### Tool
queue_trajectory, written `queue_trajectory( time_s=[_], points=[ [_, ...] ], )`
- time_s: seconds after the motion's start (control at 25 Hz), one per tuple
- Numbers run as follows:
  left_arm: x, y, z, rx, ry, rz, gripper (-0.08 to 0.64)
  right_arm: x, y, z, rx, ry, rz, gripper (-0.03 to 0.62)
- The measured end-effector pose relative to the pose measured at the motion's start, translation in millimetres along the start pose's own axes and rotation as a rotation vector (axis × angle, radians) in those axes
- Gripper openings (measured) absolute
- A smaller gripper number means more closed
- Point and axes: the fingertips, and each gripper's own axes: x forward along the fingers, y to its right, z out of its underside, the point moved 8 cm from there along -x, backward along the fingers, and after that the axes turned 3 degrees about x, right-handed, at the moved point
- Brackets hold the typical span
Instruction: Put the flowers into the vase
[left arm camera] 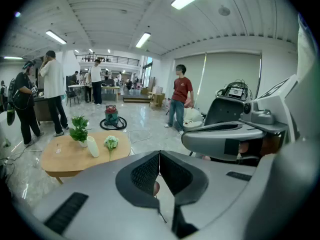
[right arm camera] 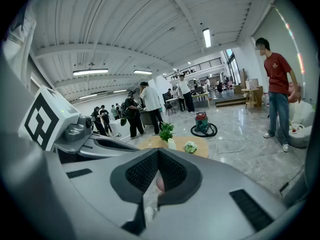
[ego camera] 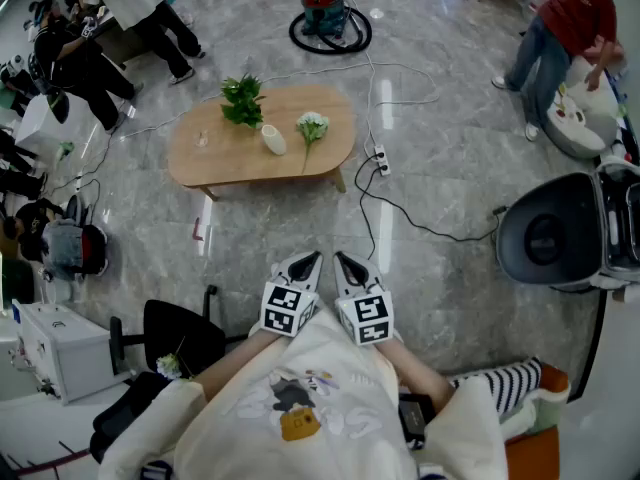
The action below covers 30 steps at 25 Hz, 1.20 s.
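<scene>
Step in hand: the approach, with nothing picked up yet. Left tongs (ego camera: 308, 260) and right tongs (ego camera: 345, 261) are held side by side near the chest. Both have their jaws pressed together and hold nothing.

The table (ego camera: 220, 163) lies well apart, toward 12 o'clock. The white vase (ego camera: 272, 139) is on it, with a flower (ego camera: 312, 126) lying flat just at the vase's 3 o'clock and a potted plant (ego camera: 243, 100) at its 11.

Next move, by my judgement: close in on the table, open one pair of tongs, and take the thin stem low down.

Hard to read: the vase mouth, the stem's far end, whether there is more than one bloom, and a small clear object (ego camera: 202, 140) at the vase's 9 o'clock.
</scene>
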Motion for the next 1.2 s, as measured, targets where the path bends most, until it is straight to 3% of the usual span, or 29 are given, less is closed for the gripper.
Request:
queue_trajectory(
  time_s=[0.32,0.56,0.8,0.96,1.2],
  points=[
    [-6,-12,-6,0.003,0.012,-0.015,0.009,11,-10,-6,-0.018,-0.007,-0.029,0.003],
    [-13,-19,-2,-0.02,0.003,-0.028,0.009,14,-22,-12,0.036,0.051,-0.1,0.003],
    [-17,-36,7,-0.044,-0.052,-0.022,0.009,33,-23,1,0.117,0.005,-0.056,0.003],
    [-20,-67,6,-0.076,-0.047,-0.017,0.009,51,-34,-6,0.103,0.004,-0.001,0.003],
    [-39,-121,-1,-0.155,-0.009,-0.025,0.009,93,-77,-20,0.041,-0.081,-0.048,0.003]
  ],
)
